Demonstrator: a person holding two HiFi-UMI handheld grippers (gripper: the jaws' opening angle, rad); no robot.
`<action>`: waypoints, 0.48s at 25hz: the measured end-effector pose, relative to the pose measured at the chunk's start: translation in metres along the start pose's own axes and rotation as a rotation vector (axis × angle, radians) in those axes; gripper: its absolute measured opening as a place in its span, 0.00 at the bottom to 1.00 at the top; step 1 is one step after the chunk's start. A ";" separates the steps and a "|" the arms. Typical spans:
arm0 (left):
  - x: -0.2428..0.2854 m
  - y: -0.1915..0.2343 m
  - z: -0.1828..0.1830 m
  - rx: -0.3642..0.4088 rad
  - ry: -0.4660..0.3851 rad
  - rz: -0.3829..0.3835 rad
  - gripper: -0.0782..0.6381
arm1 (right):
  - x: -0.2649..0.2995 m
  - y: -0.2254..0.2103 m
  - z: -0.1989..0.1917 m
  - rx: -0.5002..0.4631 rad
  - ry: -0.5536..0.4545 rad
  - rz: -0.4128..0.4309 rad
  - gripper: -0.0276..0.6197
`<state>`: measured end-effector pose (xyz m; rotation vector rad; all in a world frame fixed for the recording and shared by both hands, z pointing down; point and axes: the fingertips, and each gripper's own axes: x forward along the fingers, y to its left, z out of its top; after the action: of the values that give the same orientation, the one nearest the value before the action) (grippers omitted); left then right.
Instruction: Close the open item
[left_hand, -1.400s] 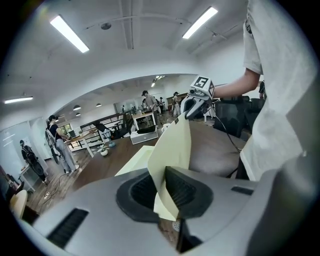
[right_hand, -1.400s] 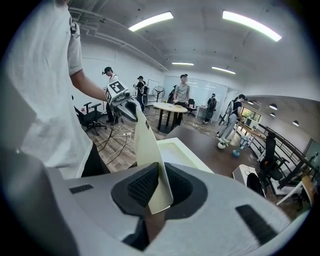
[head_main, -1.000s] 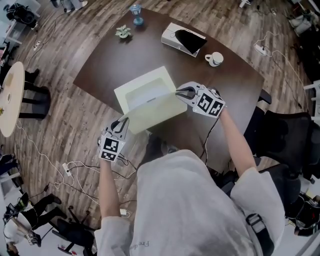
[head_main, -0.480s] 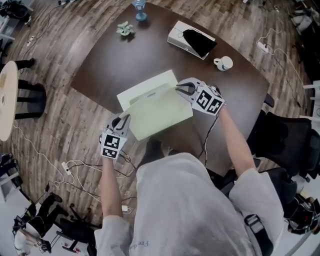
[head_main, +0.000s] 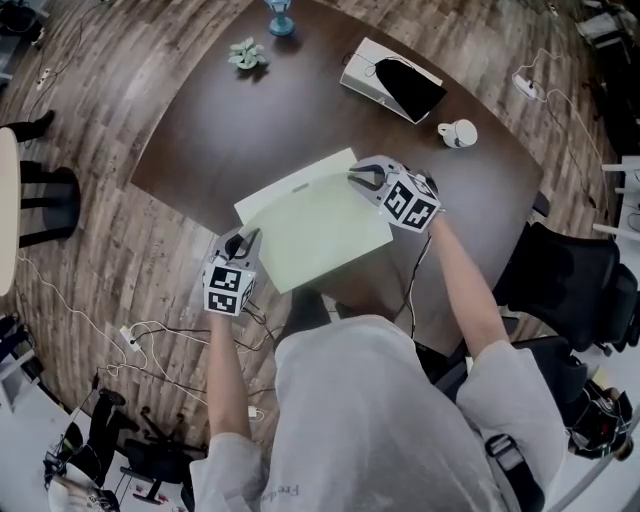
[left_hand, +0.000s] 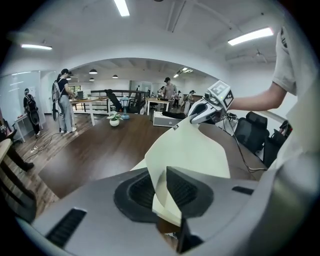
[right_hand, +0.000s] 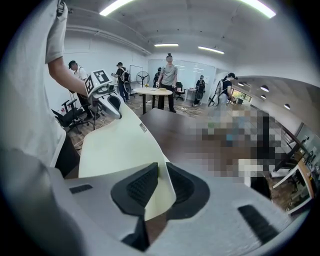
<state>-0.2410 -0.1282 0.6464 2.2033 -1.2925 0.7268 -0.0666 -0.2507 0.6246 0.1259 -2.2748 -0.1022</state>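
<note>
Person: standing at the near edge of the table in a light shirt, both arms stretched forward, a gripper in each hand.
Left gripper (head_main: 243, 238): at the near left corner of the folder, by the table's edge. Its jaws are clenched on that corner of the cover (head_main: 318, 230), with the thin sheet pinched between the dark pads.
Right gripper (head_main: 358, 178): at the far right corner of the cover, jaws likewise clamped on the sheet's edge.
Cover: pale green and thin, bowed between the two grips. It lies low over the rest of the folder, and I cannot tell whether it is flat down.
Folder (head_main: 292, 189): on the near half of the table. A narrow strip of its lower leaf shows along the far edge, past the cover.
Table (head_main: 250, 120): dark brown wood with rounded corners, on plank flooring.
Cup (head_main: 458, 132): white, well beyond the right gripper, near the table's right edge.
White box (head_main: 365, 72): far side of the table, with a black object (head_main: 410, 88) lying on it.
Small plant (head_main: 245, 55): far left of the table.
Blue vase (head_main: 280, 18): at the farthest edge, just beyond the plant.
</note>
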 end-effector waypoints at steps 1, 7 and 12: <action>0.003 0.002 -0.001 -0.007 0.005 -0.003 0.17 | 0.004 -0.002 -0.001 0.004 0.006 0.001 0.12; 0.018 0.015 -0.009 -0.058 0.040 -0.009 0.18 | 0.027 -0.010 -0.010 0.020 0.042 0.018 0.12; 0.025 0.022 -0.014 -0.109 0.067 -0.017 0.18 | 0.043 -0.013 -0.015 0.043 0.074 0.024 0.13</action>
<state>-0.2535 -0.1447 0.6765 2.0831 -1.2483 0.7005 -0.0822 -0.2697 0.6647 0.1227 -2.2045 -0.0357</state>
